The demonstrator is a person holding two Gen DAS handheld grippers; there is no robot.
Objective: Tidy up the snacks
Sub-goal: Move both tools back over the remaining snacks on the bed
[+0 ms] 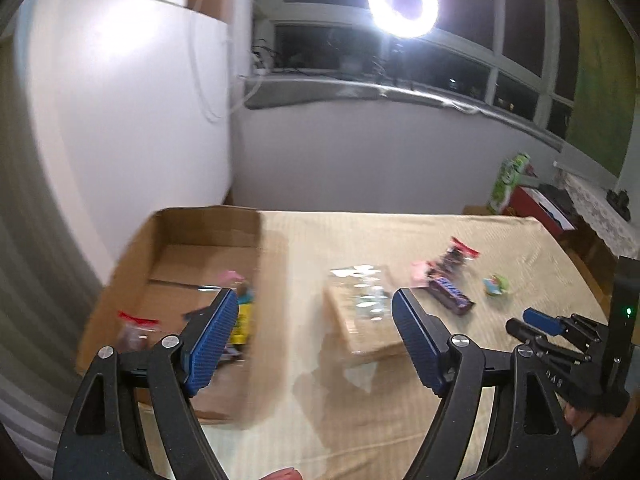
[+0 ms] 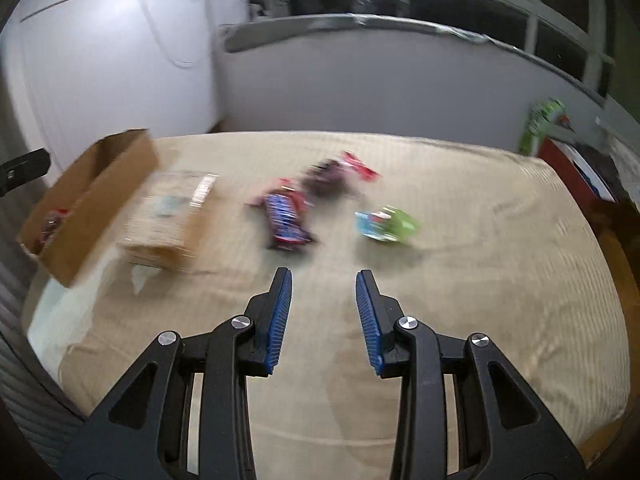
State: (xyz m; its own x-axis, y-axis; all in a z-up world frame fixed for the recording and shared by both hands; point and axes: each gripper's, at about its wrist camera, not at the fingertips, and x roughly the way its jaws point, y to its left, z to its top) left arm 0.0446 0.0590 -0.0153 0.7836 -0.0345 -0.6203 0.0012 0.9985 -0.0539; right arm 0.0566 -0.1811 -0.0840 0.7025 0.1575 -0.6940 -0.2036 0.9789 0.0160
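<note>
claws: 2 (left claw (image 1: 312,300), right claw (image 2: 324,280)) | cardboard box (image 1: 208,224): 1 | clear-wrapped pack (image 2: 168,216): 1 | loose snacks on surface (image 2: 460,320): 3, namely chocolate bar (image 2: 286,220), dark red-ended packet (image 2: 336,176), blue-green packet (image 2: 386,224) | snacks in box: blurred, at least 2

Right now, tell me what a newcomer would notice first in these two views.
The ring light glares from the window, top centre. Below it, on the beige table, loose snacks lie mid-table: a dark bar and a green-blue packet. An open cardboard box holding more snacks stands at the left.
</note>
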